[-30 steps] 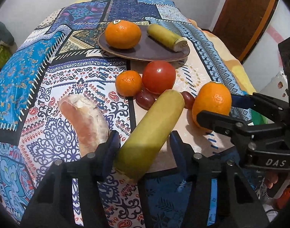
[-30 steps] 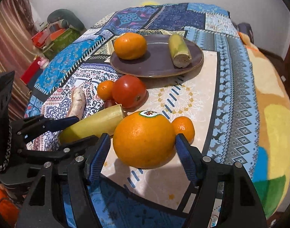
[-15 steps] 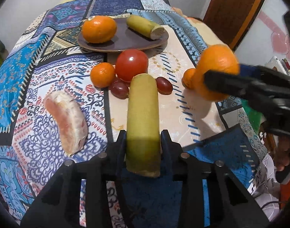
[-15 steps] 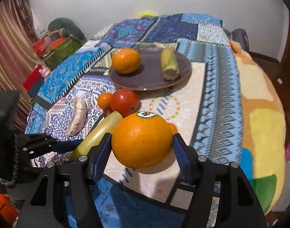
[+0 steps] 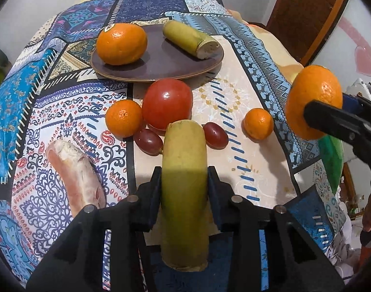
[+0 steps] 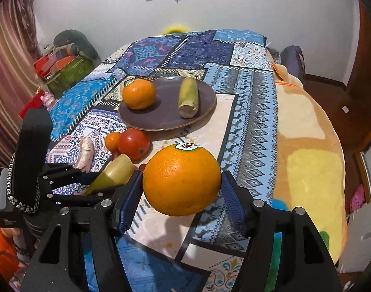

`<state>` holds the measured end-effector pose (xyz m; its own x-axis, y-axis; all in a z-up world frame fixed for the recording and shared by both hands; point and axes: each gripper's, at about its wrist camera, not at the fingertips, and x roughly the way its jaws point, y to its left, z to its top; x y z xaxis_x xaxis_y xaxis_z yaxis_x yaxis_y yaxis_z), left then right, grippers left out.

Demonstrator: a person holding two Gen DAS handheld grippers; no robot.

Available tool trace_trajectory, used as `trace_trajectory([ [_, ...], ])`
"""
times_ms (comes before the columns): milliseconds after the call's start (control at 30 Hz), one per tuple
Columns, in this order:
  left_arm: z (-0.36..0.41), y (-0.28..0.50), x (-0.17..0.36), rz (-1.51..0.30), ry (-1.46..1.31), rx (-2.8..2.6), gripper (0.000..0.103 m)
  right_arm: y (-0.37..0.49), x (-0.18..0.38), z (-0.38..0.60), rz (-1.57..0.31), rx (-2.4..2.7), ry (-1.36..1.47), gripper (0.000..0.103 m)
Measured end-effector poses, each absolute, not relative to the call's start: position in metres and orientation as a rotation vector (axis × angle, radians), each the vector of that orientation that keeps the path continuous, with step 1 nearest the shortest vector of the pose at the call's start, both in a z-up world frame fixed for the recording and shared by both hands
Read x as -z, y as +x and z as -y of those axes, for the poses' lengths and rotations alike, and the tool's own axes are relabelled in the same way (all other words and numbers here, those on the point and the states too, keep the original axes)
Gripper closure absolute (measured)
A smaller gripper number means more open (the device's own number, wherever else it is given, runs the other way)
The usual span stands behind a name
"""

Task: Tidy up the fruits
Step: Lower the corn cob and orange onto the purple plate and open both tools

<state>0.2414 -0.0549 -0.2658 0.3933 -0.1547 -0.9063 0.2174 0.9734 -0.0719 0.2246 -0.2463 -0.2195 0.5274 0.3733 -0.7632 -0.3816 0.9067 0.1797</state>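
My left gripper (image 5: pixel 184 185) is shut on a green-yellow banana piece (image 5: pixel 184 182) and holds it above the cloth. My right gripper (image 6: pixel 181 194) is shut on a large orange (image 6: pixel 181 180) with a sticker on top, lifted off the table; the orange also shows in the left wrist view (image 5: pixel 313 101). A brown plate (image 5: pixel 170 63) at the back holds an orange (image 5: pixel 122 43) and another banana piece (image 5: pixel 190 40). In front of the plate lie a tomato (image 5: pixel 167 103), two small mandarins (image 5: pixel 123 118) (image 5: pixel 258 123), two red grapes (image 5: pixel 215 135) and a peeled pink fruit segment (image 5: pixel 76 177).
The table (image 6: pixel 248 121) wears a patterned blue cloth. A yellow-orange blanket (image 6: pixel 307 146) lies along its right side. Boxes and clutter (image 6: pixel 63 68) stand on the floor at the far left. A wooden door (image 5: pixel 307 12) is at the right.
Both grippers have risen with their fruit. The left closed on the banana piece and lifted it; the right closed on the large orange and lifted it, uncovering a small mandarin.
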Motion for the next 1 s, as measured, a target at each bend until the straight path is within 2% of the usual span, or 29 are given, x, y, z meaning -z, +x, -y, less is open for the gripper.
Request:
trace_trajectory([
  [633,0.039,0.23,0.18,-0.911,0.009,0.236,0.069,0.235,0.188,0.246,-0.819,-0.441,-0.027,0.042],
  [1000,0.042,0.272,0.173,-0.885,-0.013,0.249,0.069,0.263,0.178,0.237,-0.775,-0.447,-0.044,0.042],
])
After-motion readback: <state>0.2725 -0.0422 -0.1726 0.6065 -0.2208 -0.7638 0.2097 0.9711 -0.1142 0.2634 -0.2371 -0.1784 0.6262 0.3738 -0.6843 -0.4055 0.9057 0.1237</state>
